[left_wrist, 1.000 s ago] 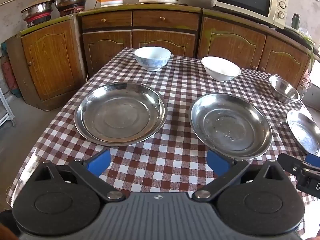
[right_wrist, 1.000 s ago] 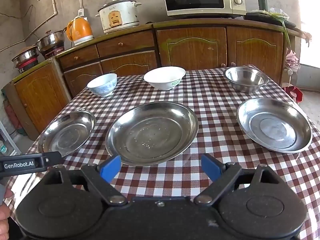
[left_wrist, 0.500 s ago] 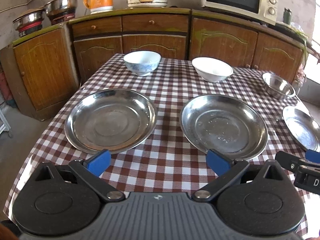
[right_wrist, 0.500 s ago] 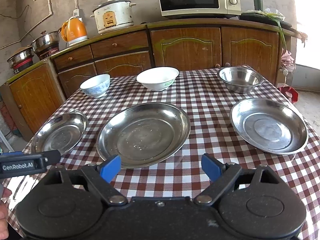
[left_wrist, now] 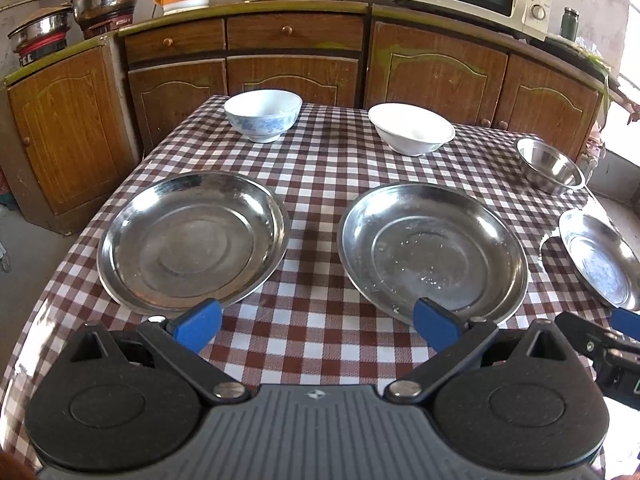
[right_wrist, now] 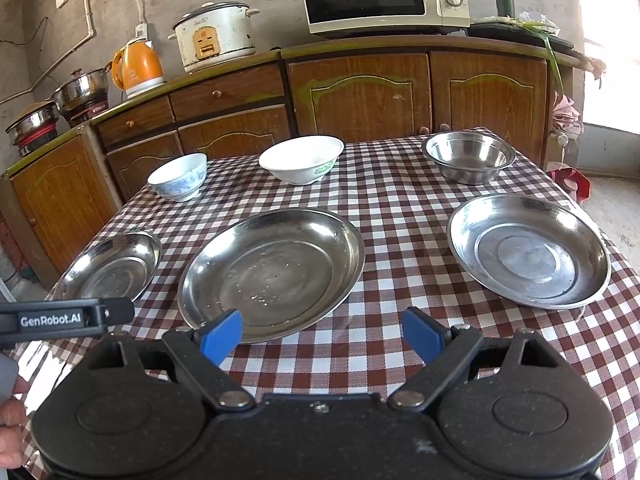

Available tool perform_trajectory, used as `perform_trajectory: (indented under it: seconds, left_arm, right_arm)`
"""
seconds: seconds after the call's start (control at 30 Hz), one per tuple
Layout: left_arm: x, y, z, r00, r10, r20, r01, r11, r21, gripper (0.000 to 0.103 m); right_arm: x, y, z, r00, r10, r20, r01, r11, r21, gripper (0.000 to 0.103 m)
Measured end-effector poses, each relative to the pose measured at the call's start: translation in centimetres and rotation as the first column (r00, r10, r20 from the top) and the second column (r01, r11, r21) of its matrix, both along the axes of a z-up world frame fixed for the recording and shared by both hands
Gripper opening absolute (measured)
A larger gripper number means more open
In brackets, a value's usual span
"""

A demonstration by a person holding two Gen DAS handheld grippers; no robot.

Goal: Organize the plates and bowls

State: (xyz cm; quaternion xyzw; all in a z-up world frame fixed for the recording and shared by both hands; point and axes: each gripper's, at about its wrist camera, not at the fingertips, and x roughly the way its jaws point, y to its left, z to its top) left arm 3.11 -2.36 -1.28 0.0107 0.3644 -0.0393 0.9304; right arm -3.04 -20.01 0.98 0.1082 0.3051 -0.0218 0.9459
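You held the left gripper [left_wrist: 318,326] over the near edge of the checked tablecloth [left_wrist: 320,168], its blue-tipped fingers [left_wrist: 198,322] spread wide and gripping nothing. One tip sat in front of the near rim of the left steel plate [left_wrist: 192,240], the other in front of the near rim of the middle steel plate [left_wrist: 432,250]; whether either tip touched a rim could not be told. The right gripper [right_wrist: 320,332] was likewise spread wide and empty, hanging low over the cloth between the middle steel plate [right_wrist: 272,272] and the right steel plate [right_wrist: 528,250], one tip overlapping the middle plate's near rim. The three plates lay in a row across the near half of the table, apart from one another. Behind them stood three bowls, also in a row and well apart: the blue-patterned bowl [left_wrist: 262,114] at the far left, the white bowl [left_wrist: 412,128] in the middle, and the steel bowl [right_wrist: 468,156] at the far right. All were upright and empty. In the right wrist view your left tool's side arm, marked GenRobot.AI [right_wrist: 66,316], crossed the lower left corner, with part of your hand [right_wrist: 10,432] below it.
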Motion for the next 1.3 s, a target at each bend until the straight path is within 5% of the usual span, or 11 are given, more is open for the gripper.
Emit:
perform_trajectory:
  seconds: [0.57,1.3]
  left_arm:
    - [3.1,-0.6,-0.9,0.999,-0.005,-0.043,0.005,1.0,-0.013,0.103]
    - [8.8,-1.9,-3.4,0.998,0.004,-0.07,-0.005,1.0,-0.006,0.103]
  right_arm:
    - [2.2,-1.9,-1.0,1.0,-0.002,-0.003,0.002,1.0,-0.008,0.103]
    - [11.0,-5.0,-5.2,0.996,0.064,-0.069,-0.062,0.998,0.028,0.102]
